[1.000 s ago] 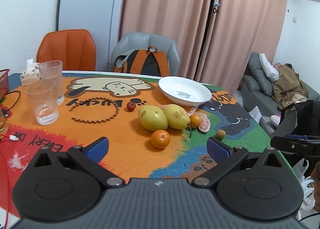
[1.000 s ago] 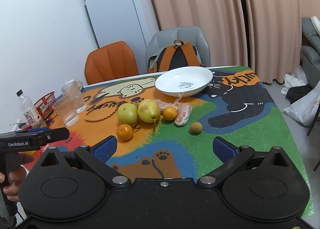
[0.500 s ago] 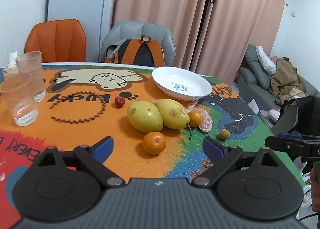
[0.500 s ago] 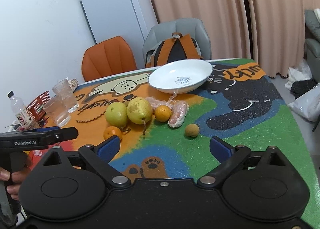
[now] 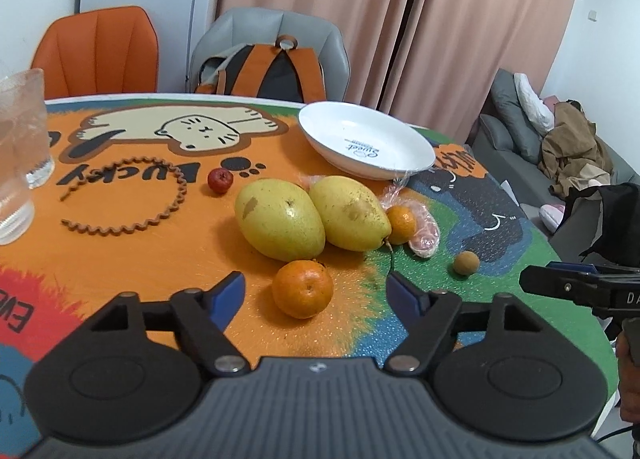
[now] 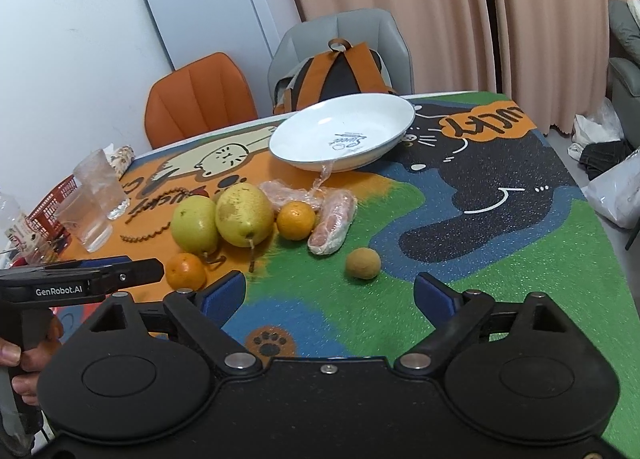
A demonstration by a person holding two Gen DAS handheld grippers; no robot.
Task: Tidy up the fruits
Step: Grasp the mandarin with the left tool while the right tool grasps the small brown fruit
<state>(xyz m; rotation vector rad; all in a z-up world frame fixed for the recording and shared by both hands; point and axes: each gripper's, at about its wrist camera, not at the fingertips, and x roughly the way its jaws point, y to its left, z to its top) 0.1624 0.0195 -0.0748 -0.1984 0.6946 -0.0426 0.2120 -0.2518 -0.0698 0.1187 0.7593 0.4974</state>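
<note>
The near tangerine [image 5: 303, 289] lies between the left gripper's [image 5: 316, 293] closing, untouching jaws. The right gripper [image 6: 330, 295], narrowing yet unclamped, faces the longan [image 6: 362, 263] just ahead.

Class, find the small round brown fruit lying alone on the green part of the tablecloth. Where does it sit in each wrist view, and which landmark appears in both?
Left wrist view: the small round brown fruit lies right of centre, beyond the right fingertip.
Right wrist view: it lies near the centre, just ahead of the open fingers.
Shared landmark: the white ceramic plate at the far side of the fruit.
</note>
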